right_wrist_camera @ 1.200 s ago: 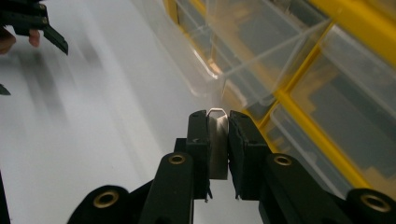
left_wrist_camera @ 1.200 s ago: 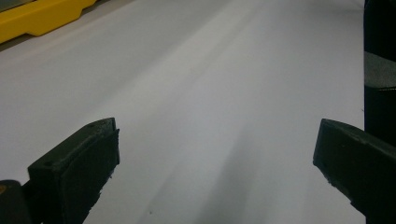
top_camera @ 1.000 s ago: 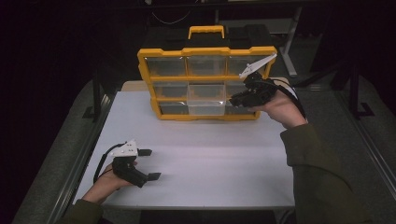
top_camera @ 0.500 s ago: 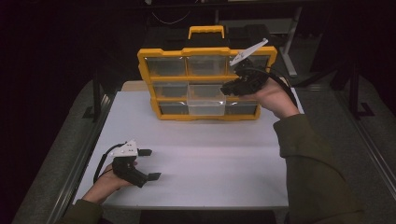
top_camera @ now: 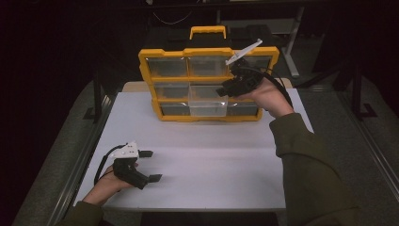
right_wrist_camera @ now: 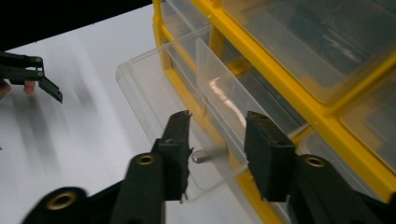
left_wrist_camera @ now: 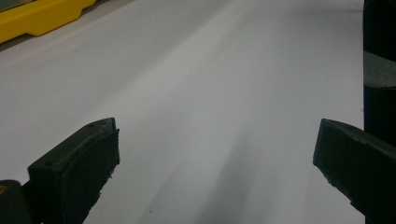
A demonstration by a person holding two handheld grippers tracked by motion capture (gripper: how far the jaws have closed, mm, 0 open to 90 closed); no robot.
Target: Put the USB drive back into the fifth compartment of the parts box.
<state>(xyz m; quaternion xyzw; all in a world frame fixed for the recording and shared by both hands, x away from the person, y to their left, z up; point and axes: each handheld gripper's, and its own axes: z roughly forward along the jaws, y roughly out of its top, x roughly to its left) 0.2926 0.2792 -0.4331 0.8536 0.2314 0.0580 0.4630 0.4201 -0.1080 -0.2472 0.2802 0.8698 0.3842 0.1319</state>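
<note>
Above pulled-out drawer (right_wrist_camera: 154,88), right gripper (right_wrist_camera: 217,140) part-open.

A person wears an olive-green long sleeve (top_camera: 306,169) on the right arm. Each hand carries a black handheld gripper. The left gripper (top_camera: 149,165) has a white three-cornered plate on top and a black cable looping behind it. The right gripper (right_wrist_camera: 217,144) has blocky matte-black jaws with flat pads, brass-coloured rivets at the pivots, and a pale plate on top.

Right gripper (top_camera: 225,91) over clear drawer (top_camera: 207,102) of yellow organizer (top_camera: 170,115).
</note>
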